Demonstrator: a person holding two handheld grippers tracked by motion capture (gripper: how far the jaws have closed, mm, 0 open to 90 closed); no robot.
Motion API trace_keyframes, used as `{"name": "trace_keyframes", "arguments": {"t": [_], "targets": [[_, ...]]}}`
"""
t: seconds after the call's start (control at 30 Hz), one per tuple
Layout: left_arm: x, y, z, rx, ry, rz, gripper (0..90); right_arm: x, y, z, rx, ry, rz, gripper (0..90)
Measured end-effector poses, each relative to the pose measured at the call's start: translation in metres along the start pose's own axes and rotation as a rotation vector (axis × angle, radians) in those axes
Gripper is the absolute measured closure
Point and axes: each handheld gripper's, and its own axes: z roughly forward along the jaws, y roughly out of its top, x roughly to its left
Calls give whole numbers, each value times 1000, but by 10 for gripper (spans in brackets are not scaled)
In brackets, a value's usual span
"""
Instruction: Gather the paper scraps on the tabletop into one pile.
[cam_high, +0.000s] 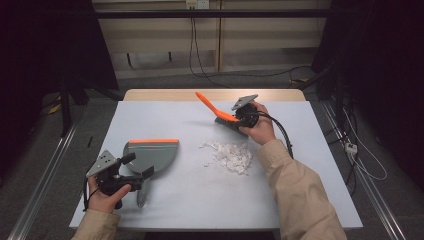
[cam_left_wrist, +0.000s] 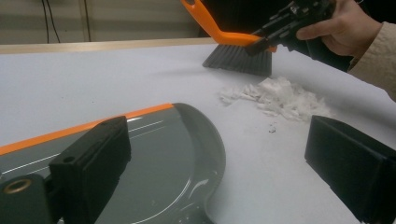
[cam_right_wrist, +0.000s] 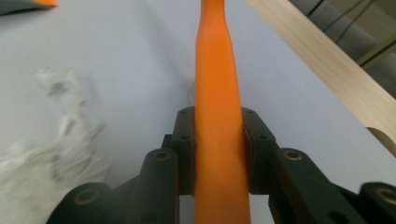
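right gripper (cam_high: 239, 119) clamps the brush (cam_high: 220, 113) (orange handle); left gripper (cam_high: 136, 166) gapes over the dustpan (cam_high: 155, 152).

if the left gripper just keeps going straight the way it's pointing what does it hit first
Probably the grey plastic dustpan with the orange lip, lying just beyond the open left gripper. Farther along sits the pile of white paper scraps, though depth is hard to judge.

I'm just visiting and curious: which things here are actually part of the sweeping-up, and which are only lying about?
Part of the job:
- brush, clamped in the right hand-held gripper
- pile of white scraps
- grey dustpan, beside the open left hand-held gripper

Lying about:
- cables on the floor behind the table
- power strip at the right
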Motion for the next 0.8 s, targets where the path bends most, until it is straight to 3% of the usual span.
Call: {"name": "trace_keyframes", "arguments": {"t": [0.13, 0.3, 0.33, 0.47, 0.53, 0.57, 0.6, 0.7, 0.73, 0.8], "targets": [[-2, 0, 1, 2, -9, 6, 66, 9, -7, -13, -1, 68, -50, 716], [-1, 0, 1, 4, -17, 5, 66, 20, -14, -33, 16, 130, -64, 716], [-1, 0, 1, 4, -17, 5, 66, 22, -15, -38, 14, 123, -74, 715], [0, 1, 1, -1, -17, -1, 66, 21, -14, -53, -19, 106, -33, 715], [-1, 1, 2, -4, -22, 1, 66, 16, -13, -60, -33, 72, 1, 715], [-1, 2, 2, -4, -23, 1, 66, 16, -13, -60, -33, 72, 1, 715], [-2, 2, 2, -2, -23, 7, 66, 11, -16, -59, -47, 64, 44, 715], [-1, 1, 3, 1, -21, 1, 66, 6, -22, -52, -48, 2, 77, 715], [-1, 1, 3, 1, -21, 1, 66, 6, -22, -52, -48, 2, 77, 715], [-1, -1, 3, 0, -18, -9, 66, 1, -24, -41, -83, -43, 104, 715]]}}
